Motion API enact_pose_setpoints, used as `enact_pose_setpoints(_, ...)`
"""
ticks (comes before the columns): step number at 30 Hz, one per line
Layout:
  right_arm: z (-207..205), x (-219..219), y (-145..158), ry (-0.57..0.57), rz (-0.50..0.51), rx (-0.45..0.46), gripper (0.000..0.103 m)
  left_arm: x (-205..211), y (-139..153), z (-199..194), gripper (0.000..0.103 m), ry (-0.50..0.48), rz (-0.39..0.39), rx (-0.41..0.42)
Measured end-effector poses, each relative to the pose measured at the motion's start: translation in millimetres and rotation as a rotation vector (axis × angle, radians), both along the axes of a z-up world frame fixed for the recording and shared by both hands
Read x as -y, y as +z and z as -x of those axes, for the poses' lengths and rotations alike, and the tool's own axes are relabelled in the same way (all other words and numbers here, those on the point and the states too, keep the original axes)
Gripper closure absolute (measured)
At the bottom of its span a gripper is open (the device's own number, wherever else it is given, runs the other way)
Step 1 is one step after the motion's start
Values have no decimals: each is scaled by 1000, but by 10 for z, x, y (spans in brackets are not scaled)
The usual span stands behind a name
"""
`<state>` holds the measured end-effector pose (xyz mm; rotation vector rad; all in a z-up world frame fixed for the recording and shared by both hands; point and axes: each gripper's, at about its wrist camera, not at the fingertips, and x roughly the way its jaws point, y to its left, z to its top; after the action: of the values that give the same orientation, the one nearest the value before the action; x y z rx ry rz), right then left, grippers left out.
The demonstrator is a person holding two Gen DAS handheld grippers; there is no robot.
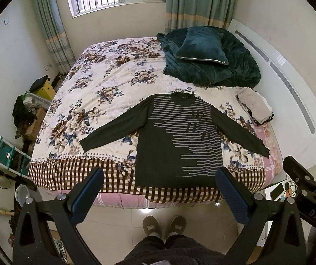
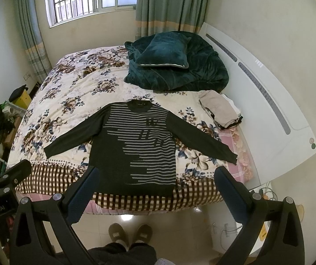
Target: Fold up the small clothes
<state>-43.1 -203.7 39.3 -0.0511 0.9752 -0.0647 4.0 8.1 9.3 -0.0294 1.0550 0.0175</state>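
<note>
Sweater: your striped sweater [image 1: 175,141] lies flat mid-frame on the bed [image 1: 105,81], collar far, sleeves sideways.
Left gripper [image 1: 160,190]: jaws wide, empty, nearer the left sleeve.
Right gripper [image 2: 155,187]: wide, empty.

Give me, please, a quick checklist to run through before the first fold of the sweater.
1. Sweater lies flat, front up, on the bed: ok.
2. Both sleeves spread out, unfolded: ok.
3. Left tool open, empty: ok.
4. Right tool open, empty: ok.
5. Nothing lies on the sweater; folded pile and blanket sit apart from it: ok.
6. Hem free of the bed's edge: cannot tell.
</note>
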Motion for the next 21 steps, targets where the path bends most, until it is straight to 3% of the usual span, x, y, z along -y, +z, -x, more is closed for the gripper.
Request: enact_pose_setpoints(21,11,9,13,2,4,3,0,14,-18,37,0,2,2,8)
